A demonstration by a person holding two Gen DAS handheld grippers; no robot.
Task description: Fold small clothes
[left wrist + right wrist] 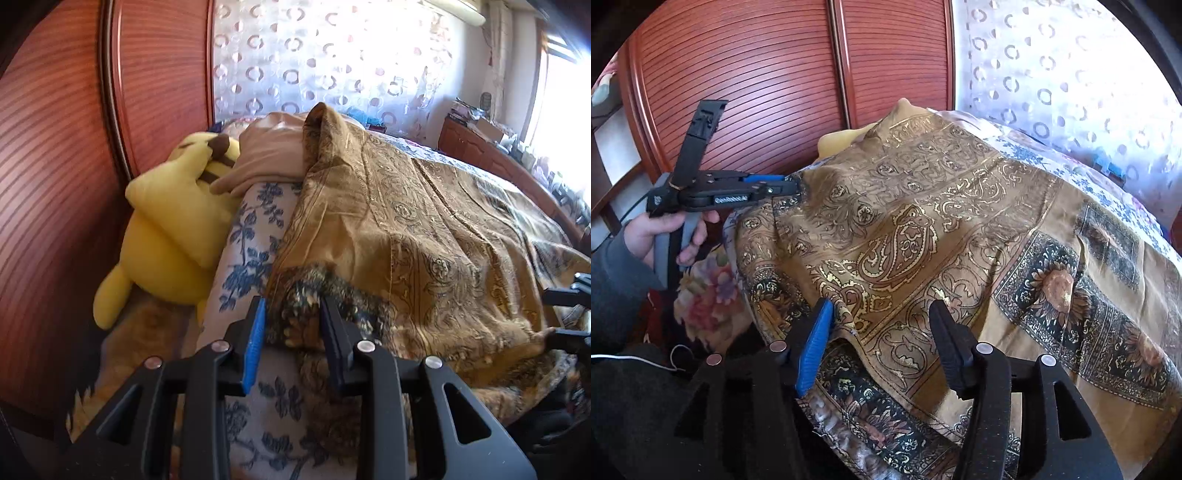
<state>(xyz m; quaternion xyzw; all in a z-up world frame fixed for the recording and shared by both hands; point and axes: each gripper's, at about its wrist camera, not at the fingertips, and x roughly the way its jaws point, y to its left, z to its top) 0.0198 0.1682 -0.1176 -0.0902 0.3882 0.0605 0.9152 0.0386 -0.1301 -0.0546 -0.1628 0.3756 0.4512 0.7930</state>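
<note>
The left tongs (291, 317) pinched a bunched corner of the gold paisley scarf (923, 221) on the bed (251, 236). The right tongs (882, 325) stood half open over the scarf's near edge, gripping nothing.

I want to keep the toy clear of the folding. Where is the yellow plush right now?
In the left wrist view the yellow plush toy lies at the left, against the red-brown wardrobe door, beside the blue-flowered bedding and the beige pillow.
</note>
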